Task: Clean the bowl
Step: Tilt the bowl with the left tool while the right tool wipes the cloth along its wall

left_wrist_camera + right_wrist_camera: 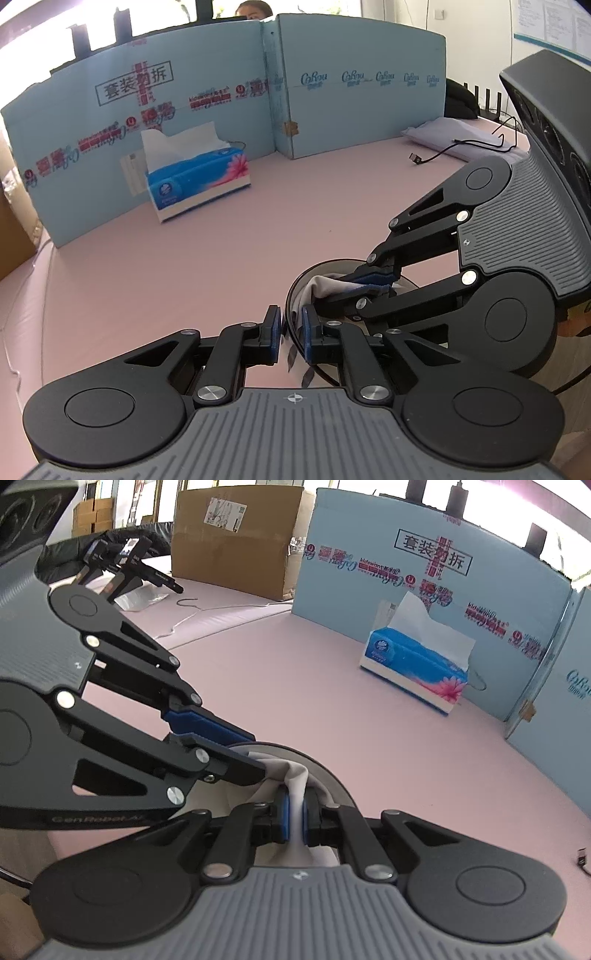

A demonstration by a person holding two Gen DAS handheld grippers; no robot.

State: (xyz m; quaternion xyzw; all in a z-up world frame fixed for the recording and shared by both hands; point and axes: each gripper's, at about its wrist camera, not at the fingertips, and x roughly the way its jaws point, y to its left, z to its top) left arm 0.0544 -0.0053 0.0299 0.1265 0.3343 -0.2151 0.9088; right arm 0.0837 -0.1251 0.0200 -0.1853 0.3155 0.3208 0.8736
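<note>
The right tongs (294, 818) pinch the grey cloth (295, 775) inside the bowl (295, 295); the left tongs (291, 332) straddle its near rim, slightly parted, low in frame.

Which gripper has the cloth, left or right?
The right gripper: its blue pads are shut on the pale cloth inside the bowl. The left gripper straddles the bowl's rim instead.
</note>
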